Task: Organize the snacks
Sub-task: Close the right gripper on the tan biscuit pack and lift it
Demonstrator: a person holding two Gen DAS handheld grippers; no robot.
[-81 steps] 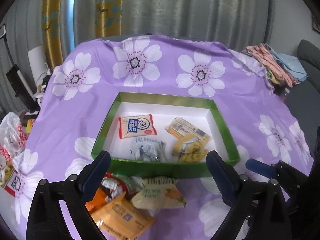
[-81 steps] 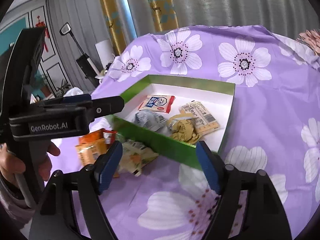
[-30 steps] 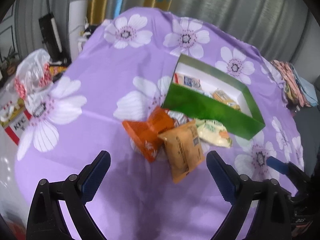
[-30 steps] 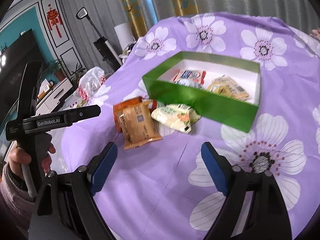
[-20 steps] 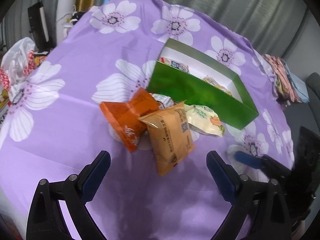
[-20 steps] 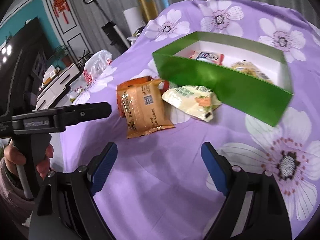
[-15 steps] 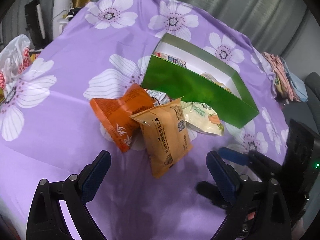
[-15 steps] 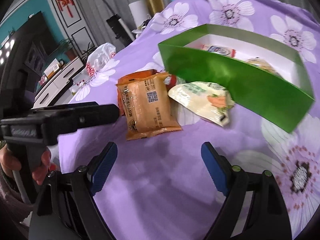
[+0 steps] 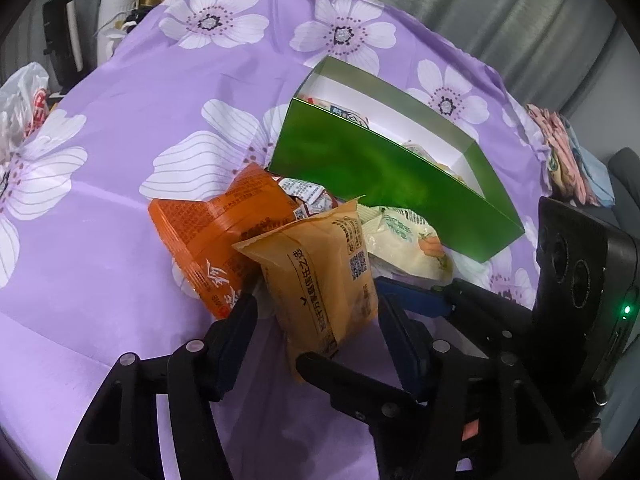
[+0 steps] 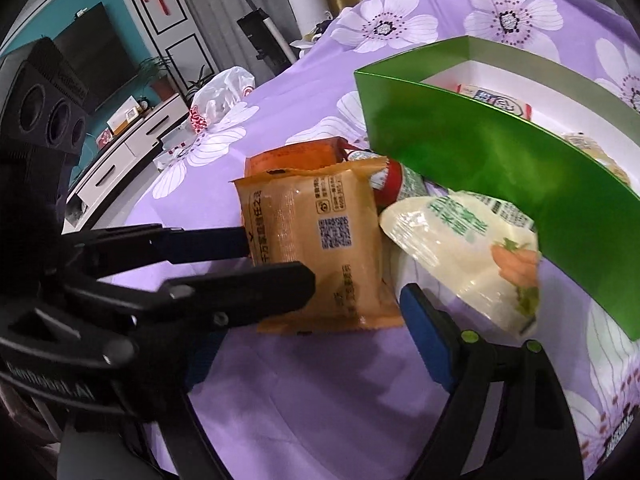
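Observation:
A tan snack packet point(image 9: 324, 276) point(image 10: 316, 248) lies on the purple flowered cloth in front of a green box point(image 9: 392, 172) point(image 10: 492, 160). My left gripper point(image 9: 320, 320) is open with its fingers on either side of the packet's near end. My right gripper point(image 10: 304, 320) is open at the packet's near edge; its left finger is hidden behind the left gripper point(image 10: 256, 264). An orange packet point(image 9: 216, 232) lies to the left, a pale green-and-white packet point(image 9: 404, 240) point(image 10: 480, 256) to the right, and a small red-and-white packet point(image 9: 308, 196) behind. The box holds several snacks.
A white plastic bag point(image 9: 24, 96) sits off the table's left edge. Folded clothes point(image 9: 568, 160) lie at the far right. The right gripper's body point(image 9: 580, 280) is close on my left gripper's right. A TV and cabinet point(image 10: 120, 92) stand beyond the table.
Both grippers have moved down and in toward the loose snacks. The left gripper's fingers have narrowed around the tan packet, and the right gripper has come close beside it.

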